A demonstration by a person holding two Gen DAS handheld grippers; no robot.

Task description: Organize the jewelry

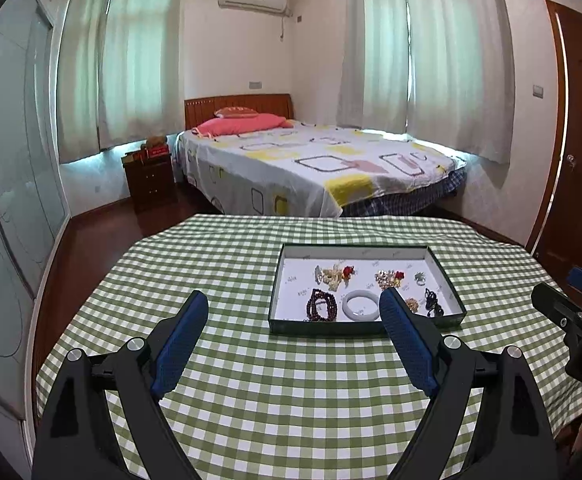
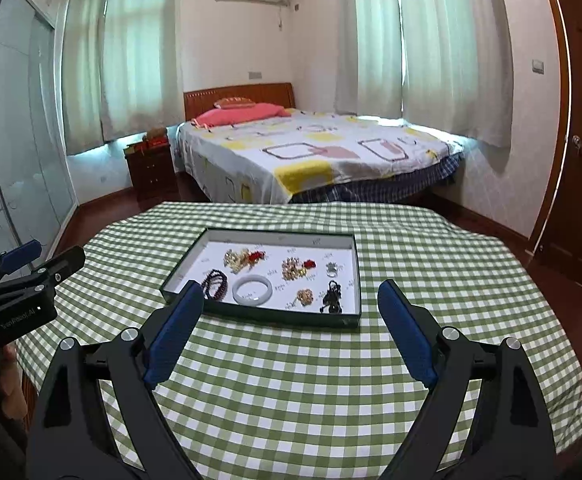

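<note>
While the bed (image 1: pixel 315 160) and curtained windows (image 1: pixel 131 60) fill the room behind, your table's green checked cloth (image 1: pixel 291 400) carries a dark-walled tray (image 2: pixel 267 312) lying flat, with a white bangle (image 2: pixel 252 289), dark beads (image 2: pixel 214 285), and gold and red clusters too small to identify. Your left gripper (image 1: pixel 293 320) and right gripper (image 2: pixel 291 308) both hang above the cloth, jaws spread wide and holding nothing. Mirrored lettering on the left gripper's body resists reading; the tray's printed marks blur.
</note>
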